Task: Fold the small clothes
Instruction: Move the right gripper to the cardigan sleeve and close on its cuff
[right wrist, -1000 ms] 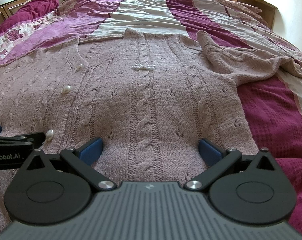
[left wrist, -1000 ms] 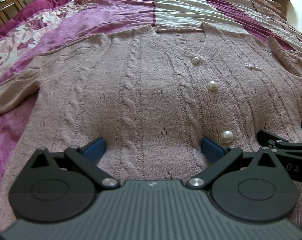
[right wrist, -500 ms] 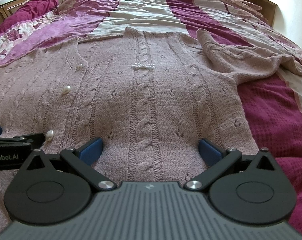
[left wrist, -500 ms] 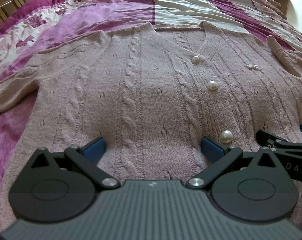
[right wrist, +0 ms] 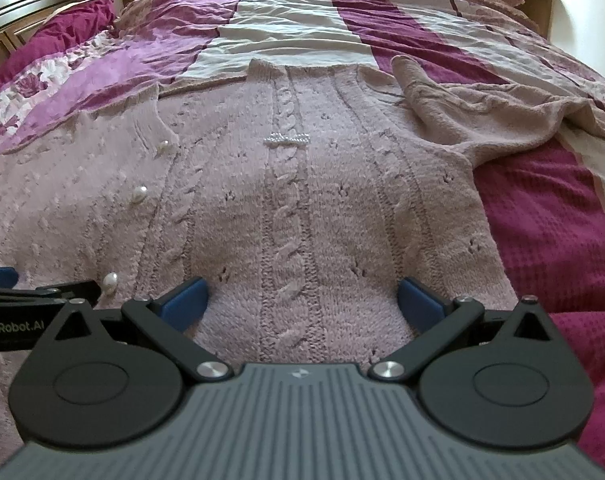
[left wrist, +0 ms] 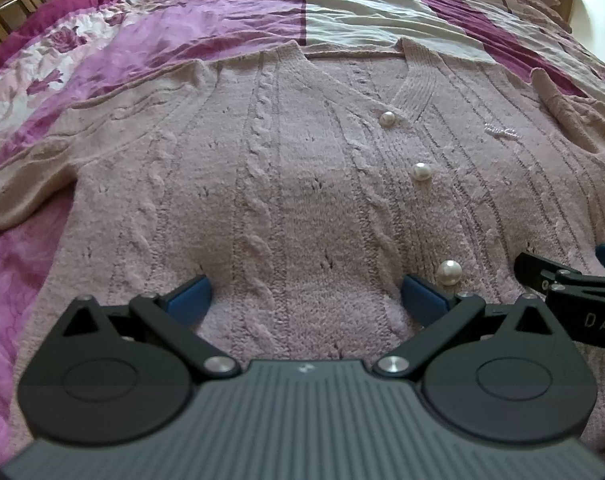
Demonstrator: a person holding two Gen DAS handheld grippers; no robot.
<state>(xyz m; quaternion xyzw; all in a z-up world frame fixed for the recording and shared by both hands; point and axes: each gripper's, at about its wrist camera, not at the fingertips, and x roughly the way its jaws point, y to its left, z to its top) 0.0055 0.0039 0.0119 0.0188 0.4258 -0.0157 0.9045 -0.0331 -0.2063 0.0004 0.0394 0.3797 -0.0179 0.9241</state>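
A pale pink cable-knit cardigan (left wrist: 294, 184) lies spread face up on the bed (right wrist: 302, 32), its hem toward the cameras and its neckline toward the far headboard side. Both grippers sit low at the hem, side by side. The left gripper (left wrist: 306, 292) is spread wide, holding nothing, its blue pads (left wrist: 188, 294) resting on or just above the knit, one of them just beside the lowest pearl button (left wrist: 449, 272) of the cardigan. The right gripper (right wrist: 300, 296) is likewise spread wide and empty over the other front panel, straddling a cable column below a small beaded bow (right wrist: 287, 140). The sleeve (right wrist: 482, 116) on the cardigan's right side is already bunched and turned partly over the shoulder, while the other sleeve (left wrist: 34, 176) trails off to the cardigan's left. The likely next step is pinching the hem on both sides and carrying it up toward the neckline. The risks come from the soft, stretchy knit: a shallow pinch may catch only the top layer, so the back stays behind and the fold comes out uneven. The left pad closing near the button could trap it and slip. If the two sides lift unequally, the cardigan skews, and the bunched sleeve would be buried as a lump inside the fold.
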